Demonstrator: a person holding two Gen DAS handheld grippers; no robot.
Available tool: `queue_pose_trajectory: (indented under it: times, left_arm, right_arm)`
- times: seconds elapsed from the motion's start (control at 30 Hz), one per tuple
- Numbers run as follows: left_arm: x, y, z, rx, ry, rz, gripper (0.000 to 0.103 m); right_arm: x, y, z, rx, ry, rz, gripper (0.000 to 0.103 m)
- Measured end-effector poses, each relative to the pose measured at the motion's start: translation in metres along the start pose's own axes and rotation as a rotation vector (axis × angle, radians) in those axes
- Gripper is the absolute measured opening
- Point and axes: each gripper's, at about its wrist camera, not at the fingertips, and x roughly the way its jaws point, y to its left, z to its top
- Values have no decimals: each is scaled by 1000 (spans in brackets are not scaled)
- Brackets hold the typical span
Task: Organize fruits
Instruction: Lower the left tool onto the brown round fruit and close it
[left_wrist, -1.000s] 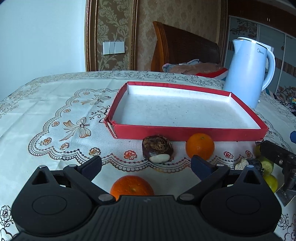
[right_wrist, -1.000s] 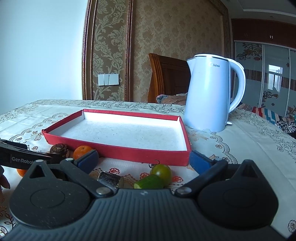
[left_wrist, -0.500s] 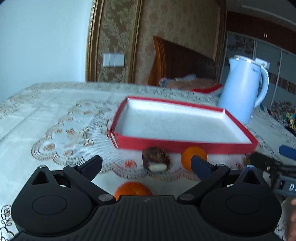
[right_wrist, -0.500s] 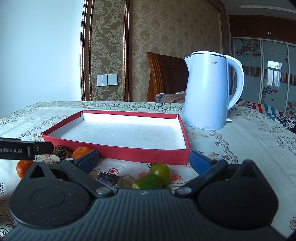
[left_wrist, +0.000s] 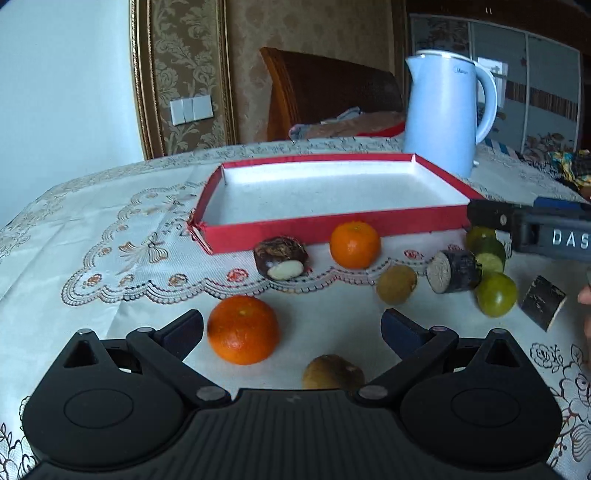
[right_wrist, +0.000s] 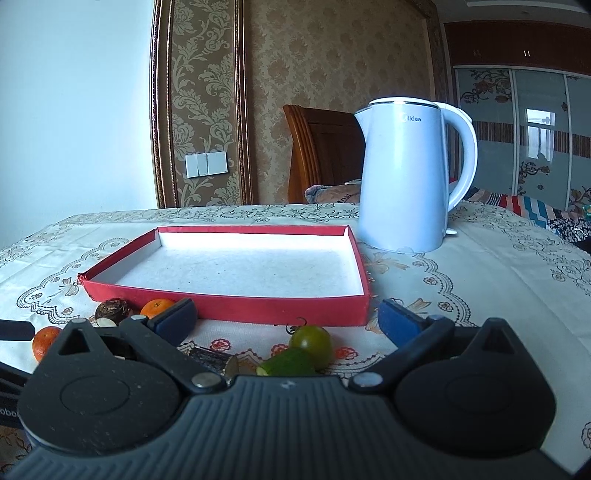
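Sitting wide open and holding nothing, the left gripper (left_wrist: 291, 325) hangs over bare cloth by a round orange (left_wrist: 242, 329). The right gripper (right_wrist: 286, 317) is open too, near the red tray (right_wrist: 280, 308).

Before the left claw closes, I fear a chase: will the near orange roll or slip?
The near orange is round and sits free on flat cloth, so a nudge would likely roll it. Its dimpled peel should grip fairly well. The left claw stands open around it.
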Motion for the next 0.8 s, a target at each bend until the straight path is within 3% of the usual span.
queue_pose_trajectory:
  times: [0.8]
  left_arm:
    - [-2, -6, -5, 4, 46, 23, 102]
  right_arm:
    - [0, -9, -1, 48, -5, -20, 103]
